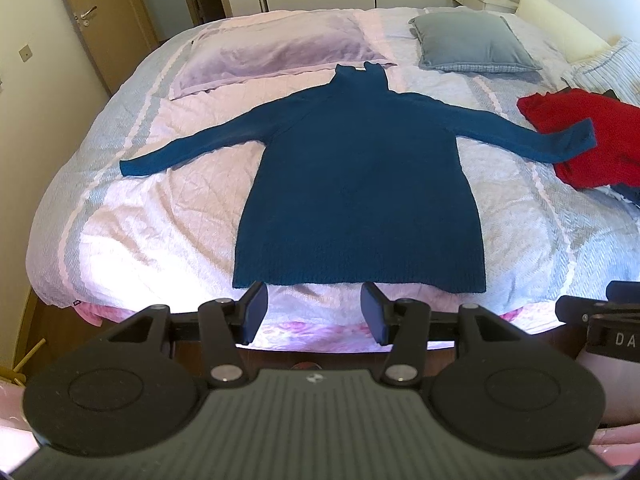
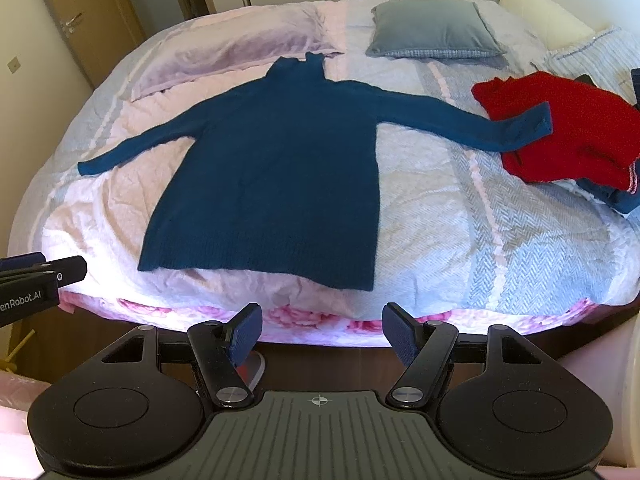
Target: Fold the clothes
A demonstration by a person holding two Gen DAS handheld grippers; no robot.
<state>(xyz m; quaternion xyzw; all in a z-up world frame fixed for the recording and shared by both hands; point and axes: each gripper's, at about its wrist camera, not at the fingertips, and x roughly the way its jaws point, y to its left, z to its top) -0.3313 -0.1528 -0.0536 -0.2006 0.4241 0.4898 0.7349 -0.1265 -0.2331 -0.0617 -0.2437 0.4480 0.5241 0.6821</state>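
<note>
A blue sweater (image 1: 360, 184) is lying flat across the middle of the bed (image 1: 132, 216), hem at the near edge and one cuff resting on a red garment (image 1: 592, 140). The left gripper (image 1: 314, 312) and right gripper (image 2: 322, 334) are hovering wide and empty off that edge. Folding well probably means pinching a sleeve at the cuff and laying it squarely across the body.

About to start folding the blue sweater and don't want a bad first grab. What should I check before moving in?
1. Blue sweater spread flat, sleeves out: ok.
2. Left claw open, empty: ok.
3. Right claw open, empty: ok.
4. Hem near the bed edge, facing both claws: ok.
5. Sleeve cuff clear of red garment: not ok, it overlaps it.
6. Wrinkles under the body: cannot tell.
</note>
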